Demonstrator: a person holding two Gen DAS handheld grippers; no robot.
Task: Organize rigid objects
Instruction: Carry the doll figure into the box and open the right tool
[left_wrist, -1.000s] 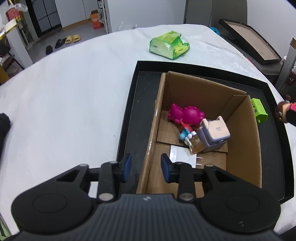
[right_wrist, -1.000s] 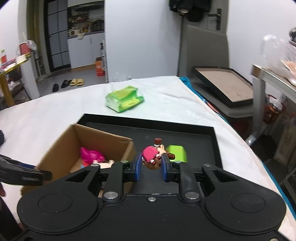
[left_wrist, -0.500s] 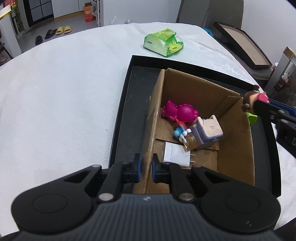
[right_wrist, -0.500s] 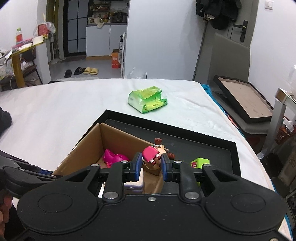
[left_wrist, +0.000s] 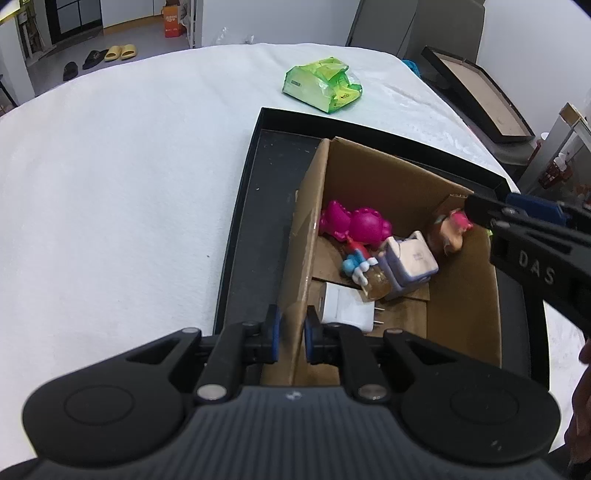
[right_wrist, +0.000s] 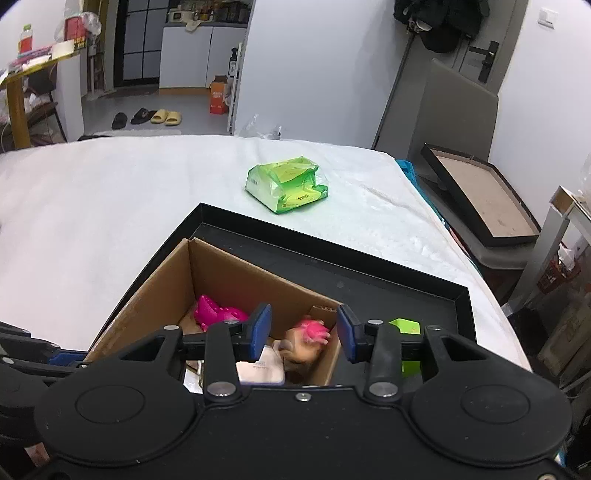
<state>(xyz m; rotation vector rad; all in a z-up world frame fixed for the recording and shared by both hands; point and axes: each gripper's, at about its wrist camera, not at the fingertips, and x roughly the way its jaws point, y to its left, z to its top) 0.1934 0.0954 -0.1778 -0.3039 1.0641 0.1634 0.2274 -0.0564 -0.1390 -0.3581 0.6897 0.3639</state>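
Left tongs (left_wrist: 290, 334) clamped on near wall of cardboard box (left_wrist: 402, 184), steadying it inside black tray (left_wrist: 242, 218). Right tongs (right_wrist: 303, 332) opening, pads clear of pink-haired doll (right_wrist: 308, 338), blurred, dropping into box. Likely light, rigid plastic, knobbly; best gripped across torso. Green block (right_wrist: 406, 328) left on tray: flat faces, easy pinch.

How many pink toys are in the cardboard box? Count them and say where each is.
2. The magenta figure lies against the box's left wall; the pink-haired doll is in the far right corner, blurred. More may hide underneath.
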